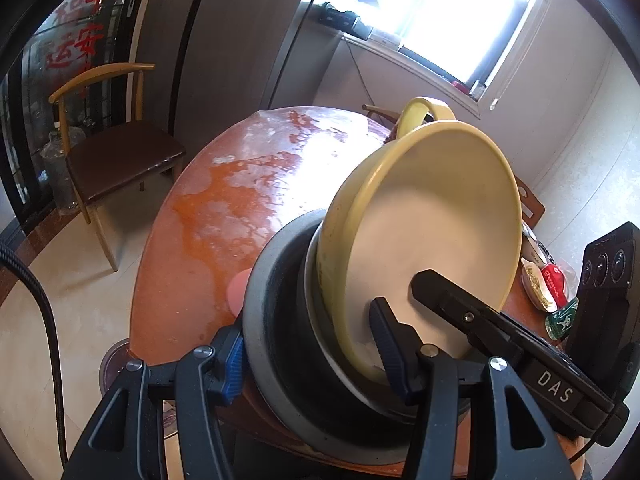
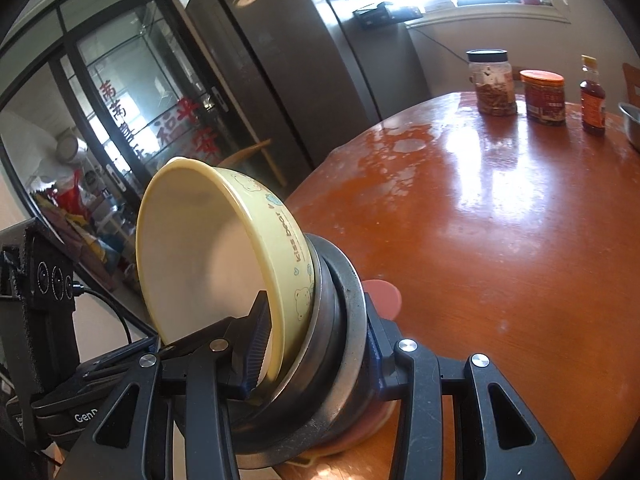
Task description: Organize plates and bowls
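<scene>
A nested stack of bowls is held tilted over the edge of the orange-brown table (image 1: 224,208). The stack is a yellow bowl (image 1: 424,232) inside a steel bowl (image 1: 316,320) inside a dark grey bowl (image 1: 272,320). My left gripper (image 1: 310,350) is shut on the stack's rim, one finger inside the yellow bowl and the other outside the grey bowl. My right gripper (image 2: 316,338) clamps the opposite rim of the yellow bowl (image 2: 208,240) and grey bowl (image 2: 348,312) the same way. Something pink (image 2: 384,296) peeks out behind the stack. A second yellow rim (image 1: 424,110) shows beyond it.
Two jars (image 2: 496,84) (image 2: 544,96), a sauce bottle (image 2: 592,100) and a steel bowl's edge (image 2: 632,124) stand at the table's far side. Snack packets (image 1: 548,288) lie on the right. A wooden chair (image 1: 116,148) stands by the glass door, a fridge (image 2: 288,72) behind.
</scene>
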Demonstrator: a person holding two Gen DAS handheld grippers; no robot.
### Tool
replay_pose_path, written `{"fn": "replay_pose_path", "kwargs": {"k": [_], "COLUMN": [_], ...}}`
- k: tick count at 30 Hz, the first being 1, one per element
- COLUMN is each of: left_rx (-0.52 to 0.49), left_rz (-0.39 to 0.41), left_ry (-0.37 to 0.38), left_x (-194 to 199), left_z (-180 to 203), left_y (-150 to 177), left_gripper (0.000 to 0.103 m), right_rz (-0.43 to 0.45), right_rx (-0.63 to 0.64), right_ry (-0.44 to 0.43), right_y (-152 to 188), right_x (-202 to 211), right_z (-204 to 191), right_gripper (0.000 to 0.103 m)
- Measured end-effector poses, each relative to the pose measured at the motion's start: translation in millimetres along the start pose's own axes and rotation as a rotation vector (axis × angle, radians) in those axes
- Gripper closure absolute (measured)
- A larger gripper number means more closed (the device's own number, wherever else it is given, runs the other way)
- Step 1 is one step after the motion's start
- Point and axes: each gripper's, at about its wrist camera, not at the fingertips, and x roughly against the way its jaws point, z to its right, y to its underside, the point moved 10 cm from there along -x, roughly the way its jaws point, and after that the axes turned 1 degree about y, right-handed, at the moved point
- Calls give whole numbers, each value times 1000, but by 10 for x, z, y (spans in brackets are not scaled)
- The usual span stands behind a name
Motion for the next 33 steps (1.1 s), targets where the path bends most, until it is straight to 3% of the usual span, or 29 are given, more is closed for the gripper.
{"fn": "replay_pose_path", "kwargs": {"k": [10, 33], "left_rx": [-8, -52], "left_rz": [-40, 4], "left_ry": [-2, -48], "left_x": [-160, -84], "left_z": [-48, -68], "left_y": [73, 52], "left_gripper": [47, 48], "right_rz": [-35, 10], "right_rx": [-14, 27], "right_ry": [13, 66], "right_y": [98, 82], "right_x": [-178, -34], "right_z": [81, 87], "right_gripper": [60, 56]}}
